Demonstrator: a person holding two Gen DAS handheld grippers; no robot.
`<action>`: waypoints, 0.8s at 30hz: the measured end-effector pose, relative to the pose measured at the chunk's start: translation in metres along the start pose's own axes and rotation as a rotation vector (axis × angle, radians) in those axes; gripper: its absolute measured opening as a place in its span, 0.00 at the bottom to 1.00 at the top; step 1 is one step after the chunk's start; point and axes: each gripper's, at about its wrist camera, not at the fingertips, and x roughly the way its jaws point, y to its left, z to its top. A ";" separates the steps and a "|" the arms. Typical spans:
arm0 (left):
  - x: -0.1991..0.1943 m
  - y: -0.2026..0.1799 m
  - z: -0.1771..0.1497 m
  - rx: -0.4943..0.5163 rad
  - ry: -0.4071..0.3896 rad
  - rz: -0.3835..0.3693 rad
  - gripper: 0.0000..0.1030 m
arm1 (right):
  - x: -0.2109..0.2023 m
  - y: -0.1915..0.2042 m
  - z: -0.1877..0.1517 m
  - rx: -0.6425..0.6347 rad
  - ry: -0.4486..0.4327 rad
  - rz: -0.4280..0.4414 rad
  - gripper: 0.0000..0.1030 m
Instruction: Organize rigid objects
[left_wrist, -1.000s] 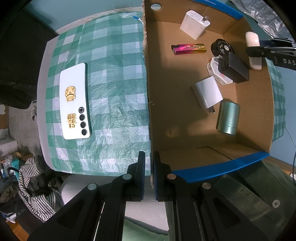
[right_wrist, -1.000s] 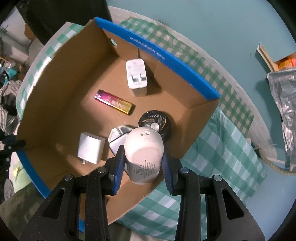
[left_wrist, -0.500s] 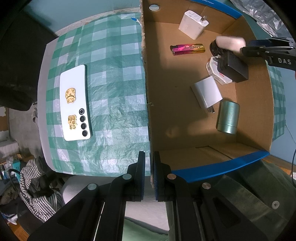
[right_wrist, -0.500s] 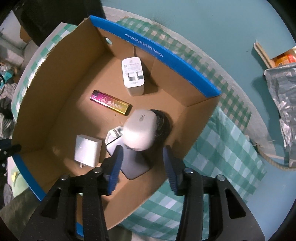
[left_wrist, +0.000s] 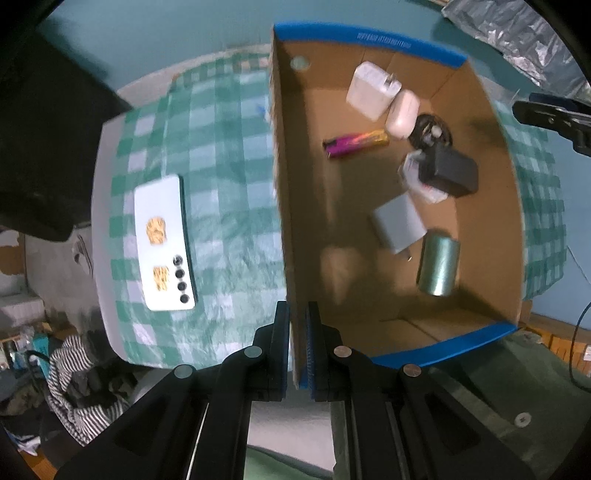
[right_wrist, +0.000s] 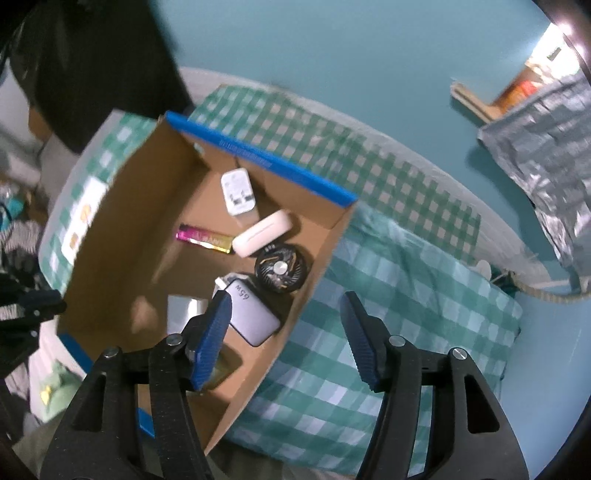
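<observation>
The left gripper (left_wrist: 297, 347) had its fingers (left_wrist: 281, 332) clamped on the near side wall of the brown cardboard box with blue rim (left_wrist: 284, 192), one finger outside and one inside. The right gripper (right_wrist: 286, 336) stood with its fingers (right_wrist: 212, 332) wide apart and empty above the box's right wall.

Inside the box, the white rounded earbud case (right_wrist: 263, 232) lay on its side near the far wall, its long axis slanting from the iridescent pink-and-gold lighter (right_wrist: 204, 239) toward the far right corner. It touched the white wall charger (right_wrist: 238, 191) and sat just beside the small black round fan (right_wrist: 280, 268).

On the green checked tablecloth (left_wrist: 229, 155) left of the box lay a white smartphone (left_wrist: 163, 242).
</observation>
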 end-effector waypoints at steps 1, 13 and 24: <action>-0.006 -0.002 0.003 0.001 -0.013 -0.005 0.08 | -0.007 -0.004 -0.001 0.022 -0.016 -0.001 0.60; -0.076 -0.020 0.034 -0.001 -0.213 -0.030 0.48 | -0.085 -0.044 -0.019 0.238 -0.198 -0.032 0.65; -0.121 -0.021 0.043 -0.052 -0.385 -0.067 0.84 | -0.133 -0.062 -0.041 0.305 -0.291 -0.099 0.66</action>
